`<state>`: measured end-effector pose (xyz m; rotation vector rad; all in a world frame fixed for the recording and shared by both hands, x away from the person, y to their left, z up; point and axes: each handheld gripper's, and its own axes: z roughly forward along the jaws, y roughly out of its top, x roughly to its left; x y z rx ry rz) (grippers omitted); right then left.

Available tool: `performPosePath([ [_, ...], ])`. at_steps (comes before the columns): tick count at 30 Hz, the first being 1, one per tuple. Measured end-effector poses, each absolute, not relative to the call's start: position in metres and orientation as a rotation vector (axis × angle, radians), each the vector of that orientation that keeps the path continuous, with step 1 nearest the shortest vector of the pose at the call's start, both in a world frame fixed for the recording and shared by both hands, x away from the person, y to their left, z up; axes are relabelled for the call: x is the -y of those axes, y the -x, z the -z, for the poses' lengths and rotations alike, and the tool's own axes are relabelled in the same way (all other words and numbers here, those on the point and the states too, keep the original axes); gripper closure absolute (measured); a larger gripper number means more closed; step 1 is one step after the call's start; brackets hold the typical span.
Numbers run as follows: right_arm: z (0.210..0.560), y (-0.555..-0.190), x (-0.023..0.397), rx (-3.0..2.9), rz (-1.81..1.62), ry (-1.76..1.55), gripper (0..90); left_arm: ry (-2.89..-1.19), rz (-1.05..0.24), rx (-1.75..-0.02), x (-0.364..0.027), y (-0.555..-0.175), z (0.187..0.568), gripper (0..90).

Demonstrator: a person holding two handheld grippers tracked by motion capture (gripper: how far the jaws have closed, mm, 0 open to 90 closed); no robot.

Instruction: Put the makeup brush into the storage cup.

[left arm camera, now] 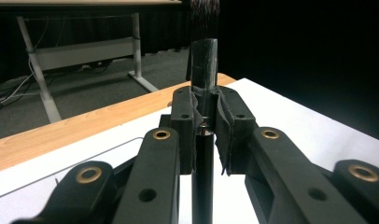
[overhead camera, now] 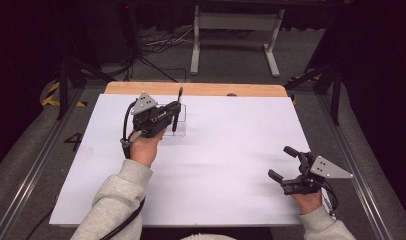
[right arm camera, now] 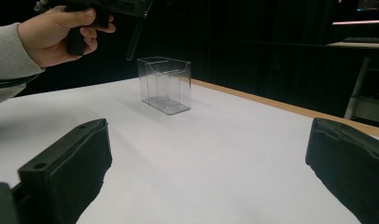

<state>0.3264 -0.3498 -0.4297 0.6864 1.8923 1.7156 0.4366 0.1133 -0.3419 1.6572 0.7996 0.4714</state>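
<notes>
Left gripper [overhead camera: 175,116], held above the far left part of the white table sheet [overhead camera: 226,150]; its jaws are closed tight on a slim black brush [overhead camera: 177,111], which stands nearly upright between the pads; in the left gripper view the brush [left arm camera: 204,154] runs straight up through the clamped pads, its dark ferrule and bristle end rising above them toward the top edge. The brush hangs clear of the table, its lower end just above a clear plastic holder [overhead camera: 172,125]; from the right gripper view the holder [right arm camera: 165,85] stands upright on the sheet, an open-topped box with inner dividers, and the brush [right arm camera: 136,35] hangs over its near left corner, apart from it; whether the tip is over one compartment or outside the rim cannot be told. Right gripper [overhead camera: 285,163], near the right edge of the sheet, well apart from the holder; its jaws stand wide open with nothing between them, and its pads [right arm camera: 71,172] frame bare white sheet. A wooden table edge [overhead camera: 201,89] shows beyond the sheet; grey sleeves cover both forearms.
</notes>
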Motion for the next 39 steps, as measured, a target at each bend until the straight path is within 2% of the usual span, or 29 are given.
performPosePath([
  [39,0.429,-0.326,0.351,-1.888,-1.720,-0.685,0.6,-1.597,-0.523,-0.851,-0.109,-0.489,0.349,78.7],
])
